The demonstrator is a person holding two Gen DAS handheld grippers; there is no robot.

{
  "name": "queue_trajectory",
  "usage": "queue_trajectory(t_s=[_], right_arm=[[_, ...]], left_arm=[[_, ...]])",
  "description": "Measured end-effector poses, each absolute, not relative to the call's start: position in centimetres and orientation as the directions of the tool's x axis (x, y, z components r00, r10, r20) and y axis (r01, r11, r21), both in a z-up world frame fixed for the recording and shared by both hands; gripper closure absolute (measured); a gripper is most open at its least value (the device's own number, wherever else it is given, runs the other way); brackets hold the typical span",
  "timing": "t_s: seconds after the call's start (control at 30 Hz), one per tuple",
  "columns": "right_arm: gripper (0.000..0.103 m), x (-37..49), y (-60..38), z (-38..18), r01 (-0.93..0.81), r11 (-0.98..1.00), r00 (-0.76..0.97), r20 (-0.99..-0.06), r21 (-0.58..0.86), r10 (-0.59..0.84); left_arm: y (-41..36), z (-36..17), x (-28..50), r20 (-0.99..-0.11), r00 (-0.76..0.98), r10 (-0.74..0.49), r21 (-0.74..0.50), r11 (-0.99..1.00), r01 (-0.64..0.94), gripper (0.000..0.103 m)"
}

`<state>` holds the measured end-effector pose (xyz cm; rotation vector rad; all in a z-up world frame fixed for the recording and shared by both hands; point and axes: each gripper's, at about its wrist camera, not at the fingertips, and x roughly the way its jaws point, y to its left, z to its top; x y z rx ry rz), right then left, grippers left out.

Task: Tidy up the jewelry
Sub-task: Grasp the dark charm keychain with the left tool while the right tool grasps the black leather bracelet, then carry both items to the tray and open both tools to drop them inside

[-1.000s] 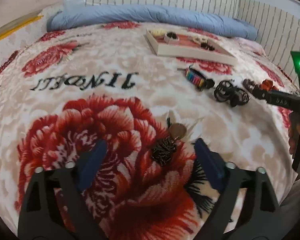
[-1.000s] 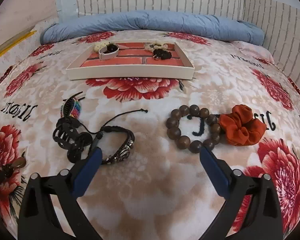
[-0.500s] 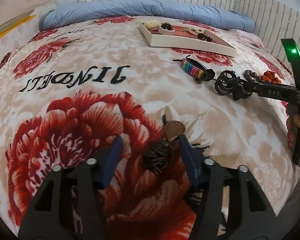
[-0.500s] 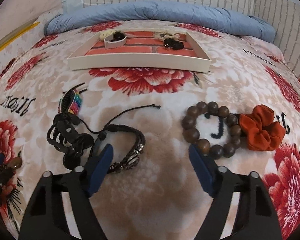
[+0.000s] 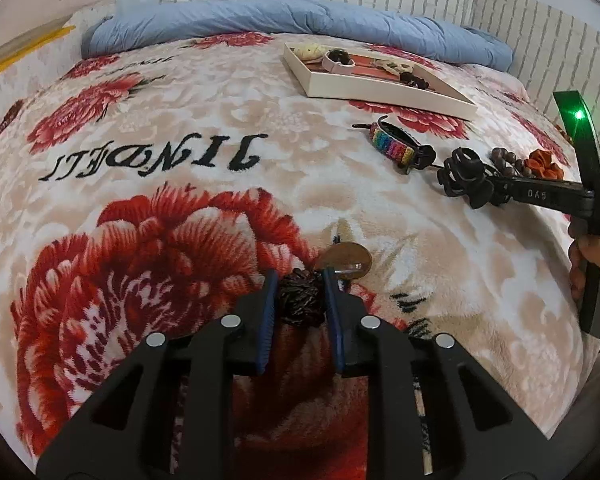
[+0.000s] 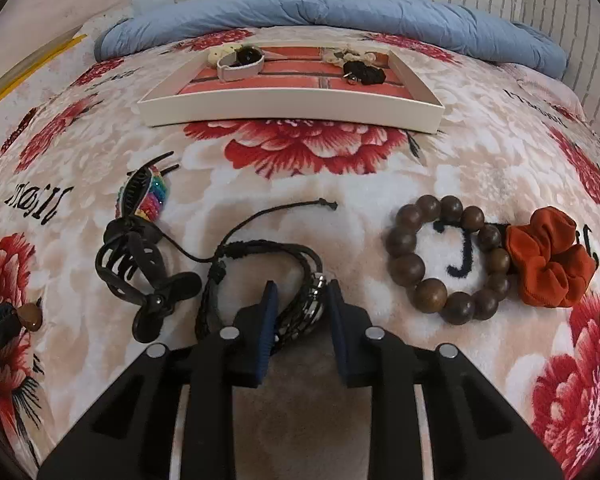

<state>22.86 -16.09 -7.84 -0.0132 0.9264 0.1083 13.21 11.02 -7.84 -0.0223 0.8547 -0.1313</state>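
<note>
My left gripper (image 5: 299, 280) is shut on a dark beaded necklace bundle (image 5: 300, 300) with a brown stone pendant (image 5: 346, 261) lying on the floral blanket. My right gripper (image 6: 298, 296) is shut on a black braided leather bracelet (image 6: 260, 280) on the blanket. A white tray (image 6: 292, 110) with a brick-pattern floor stands at the far side and holds a white bangle (image 6: 240, 66) and a few small dark and pale pieces. The tray also shows in the left wrist view (image 5: 380, 92).
Loose on the blanket: a black claw clip (image 6: 140, 268), a rainbow hair clip (image 6: 148, 196), a wooden bead bracelet (image 6: 448, 256) and an orange scrunchie (image 6: 552, 256). A blue rolled quilt (image 6: 340, 12) lies behind the tray against a white brick wall.
Both grippers have closed from wide open. The left one moved forward and shut on the necklace bundle. The right one moved forward and shut on the leather bracelet.
</note>
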Motion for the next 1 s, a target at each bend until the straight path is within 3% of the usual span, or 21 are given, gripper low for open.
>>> queue_trajectory(t_s=[1.0], right_arm=[[0.082,23.5,-19.3,-3.9,-0.071,0.997,0.729,-0.682,0.01,0.059]], left_arm=[[11.7,-2.7,17.6,-0.644,0.752,-0.14,-0.137,0.988,0.066,0.083]])
